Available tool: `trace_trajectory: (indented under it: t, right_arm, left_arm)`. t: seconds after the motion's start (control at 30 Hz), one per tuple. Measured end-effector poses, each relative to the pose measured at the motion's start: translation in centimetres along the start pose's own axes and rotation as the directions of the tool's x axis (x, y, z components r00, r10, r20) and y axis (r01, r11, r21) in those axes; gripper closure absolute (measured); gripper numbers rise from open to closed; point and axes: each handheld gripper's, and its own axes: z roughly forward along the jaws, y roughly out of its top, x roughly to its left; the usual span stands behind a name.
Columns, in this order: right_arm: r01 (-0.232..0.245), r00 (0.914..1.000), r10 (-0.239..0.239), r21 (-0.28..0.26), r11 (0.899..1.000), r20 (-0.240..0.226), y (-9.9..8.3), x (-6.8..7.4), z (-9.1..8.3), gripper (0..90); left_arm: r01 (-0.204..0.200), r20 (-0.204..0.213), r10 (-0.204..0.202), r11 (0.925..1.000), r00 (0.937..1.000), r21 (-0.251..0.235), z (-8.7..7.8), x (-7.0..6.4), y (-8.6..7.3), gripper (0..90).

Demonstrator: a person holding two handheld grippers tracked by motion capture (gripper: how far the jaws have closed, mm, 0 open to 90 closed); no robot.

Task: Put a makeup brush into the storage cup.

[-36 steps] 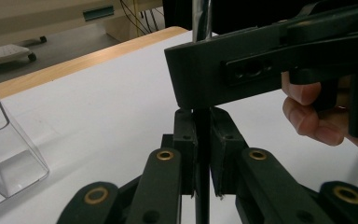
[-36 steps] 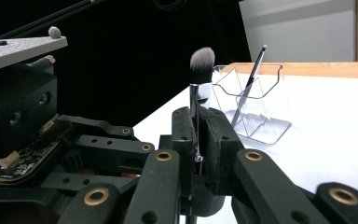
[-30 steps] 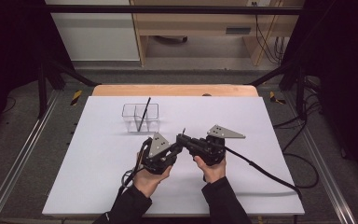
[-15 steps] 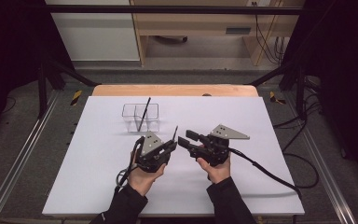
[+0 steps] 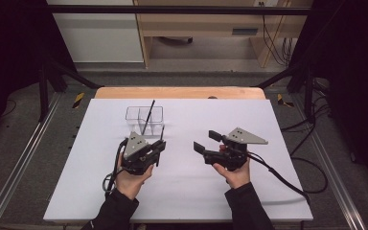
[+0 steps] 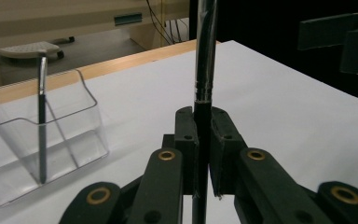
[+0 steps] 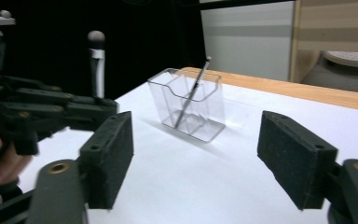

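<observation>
My left gripper [image 5: 157, 150] is shut on a dark pen [image 6: 204, 70] with a silver band, held upright between its jaws [image 6: 203, 154]. From the right gripper view that pen [image 7: 95, 63] stands up out of the left gripper [image 7: 37, 116] at the left. My right gripper [image 5: 207, 141] is open, its pads [image 7: 109, 154] wide apart with nothing between them [image 7: 203, 158]. A clear plastic holder [image 5: 144, 117] stands toward the far side of the white table, just beyond the left gripper. A second pen [image 7: 193, 93] leans inside it.
The white tabletop [image 5: 268, 191] ends in a wooden strip [image 5: 177, 92] at the far edge. Black cables trail from both grippers, the right one [image 5: 278, 175] running off to the right. The other gripper [image 6: 345, 37] shows at the upper right of the left gripper view.
The two grippers were close together around the pen. They have now drawn apart: the left moved left keeping the pen, the right moved right with its jaws open.
</observation>
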Motion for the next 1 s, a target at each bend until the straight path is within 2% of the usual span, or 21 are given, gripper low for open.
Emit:
trace_trajectory:
  t: [0.43,1.0]
  right_arm:
    - [0.017,0.9947,-0.024,0.07,0.997,0.1,-1.6,-2.3,-2.4,12.3]
    - [0.004,0.9857,-0.019,0.085,0.996,0.167,-3.2,-4.1,-4.9,7.2]
  left_arm:
    - [0.007,-0.036,-0.007,0.9998,0.9993,-0.017,-2.0,2.3,0.0,82.5]
    - [-0.001,-0.055,-0.001,0.9994,0.9985,-0.036,-3.5,4.1,0.5,82.5]
